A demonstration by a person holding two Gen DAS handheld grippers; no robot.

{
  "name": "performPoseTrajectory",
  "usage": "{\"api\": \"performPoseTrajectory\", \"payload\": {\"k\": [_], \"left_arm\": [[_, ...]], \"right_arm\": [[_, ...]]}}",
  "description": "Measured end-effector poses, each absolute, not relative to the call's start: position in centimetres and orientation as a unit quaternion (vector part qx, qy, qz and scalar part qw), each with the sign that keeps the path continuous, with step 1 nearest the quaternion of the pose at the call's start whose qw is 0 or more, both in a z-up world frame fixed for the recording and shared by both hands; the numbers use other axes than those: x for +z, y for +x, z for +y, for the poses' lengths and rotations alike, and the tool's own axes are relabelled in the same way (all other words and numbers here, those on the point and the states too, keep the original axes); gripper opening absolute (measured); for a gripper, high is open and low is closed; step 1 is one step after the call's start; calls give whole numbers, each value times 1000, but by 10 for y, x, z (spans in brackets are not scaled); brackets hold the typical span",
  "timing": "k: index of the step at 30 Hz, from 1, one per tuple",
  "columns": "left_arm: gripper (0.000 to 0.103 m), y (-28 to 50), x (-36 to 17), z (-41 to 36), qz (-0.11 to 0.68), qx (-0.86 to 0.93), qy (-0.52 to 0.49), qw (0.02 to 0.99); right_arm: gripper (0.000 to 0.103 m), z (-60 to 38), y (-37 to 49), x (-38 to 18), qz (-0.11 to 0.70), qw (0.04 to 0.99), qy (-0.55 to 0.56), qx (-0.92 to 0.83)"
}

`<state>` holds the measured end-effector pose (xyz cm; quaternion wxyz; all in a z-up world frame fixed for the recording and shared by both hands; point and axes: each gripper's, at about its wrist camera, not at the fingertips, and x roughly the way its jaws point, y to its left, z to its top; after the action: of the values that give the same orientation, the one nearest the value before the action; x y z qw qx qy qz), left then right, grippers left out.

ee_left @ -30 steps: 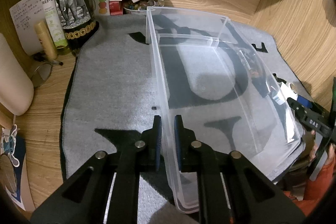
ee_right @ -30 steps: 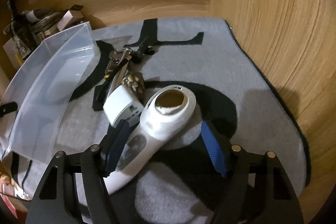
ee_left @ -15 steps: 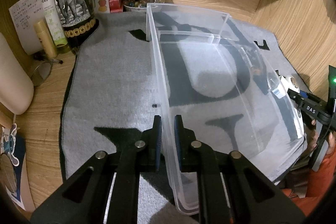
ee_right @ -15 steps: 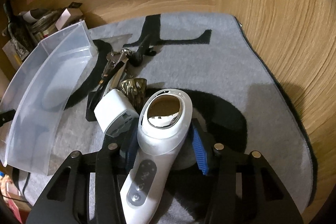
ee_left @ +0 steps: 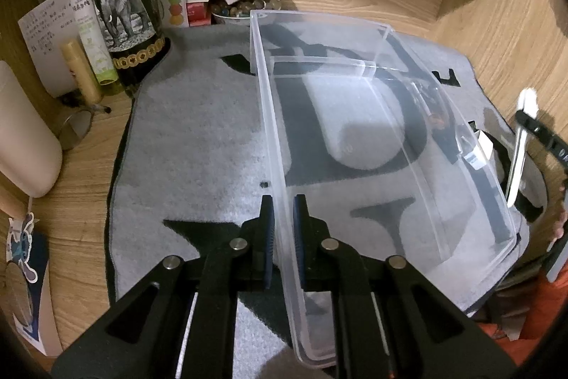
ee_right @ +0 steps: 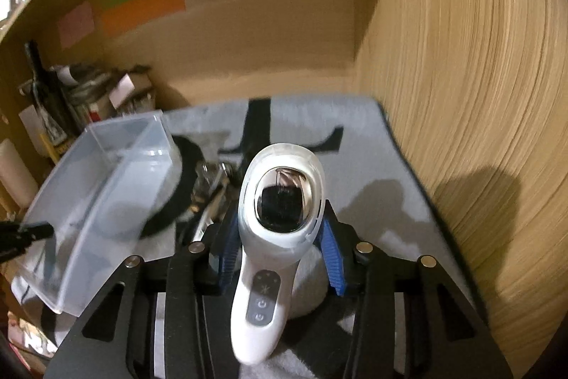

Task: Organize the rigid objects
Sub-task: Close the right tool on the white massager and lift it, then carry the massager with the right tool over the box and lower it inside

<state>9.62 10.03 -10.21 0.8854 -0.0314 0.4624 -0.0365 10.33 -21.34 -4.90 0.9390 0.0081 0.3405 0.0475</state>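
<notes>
lifted since a second ago: white handheld device [ee_right: 280, 237], mirrored oval head, grey button panel, now clear of the grey mat [ee_right: 372, 166], right gripper [ee_right: 280, 254] closing on its neck. left gripper [ee_left: 282, 233] clenched on clear plastic bin [ee_left: 355, 130] wall, mid-mat.

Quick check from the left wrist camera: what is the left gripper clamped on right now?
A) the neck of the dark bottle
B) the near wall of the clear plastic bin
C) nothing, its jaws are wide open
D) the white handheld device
B: the left gripper has its two pads pressed on either side of the clear plastic bin wall, while the white handheld device sits in the right gripper.
</notes>
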Motion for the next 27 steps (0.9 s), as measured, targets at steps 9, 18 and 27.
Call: {"api": "performPoseTrajectory", "payload": {"k": [9,18,27], "left_arm": [[10,95,-99,99,454,-32,-23,890],[10,92,-96,100,444,-30,-17,895],[10,90,-98,99,443,-34,-22,896]], "right_arm": [[38,-184,92,3,269,959,-7,88],[38,-132,94,37,217,962,-46,157],[38,-90,107,25,237,944,-56,222]]}}
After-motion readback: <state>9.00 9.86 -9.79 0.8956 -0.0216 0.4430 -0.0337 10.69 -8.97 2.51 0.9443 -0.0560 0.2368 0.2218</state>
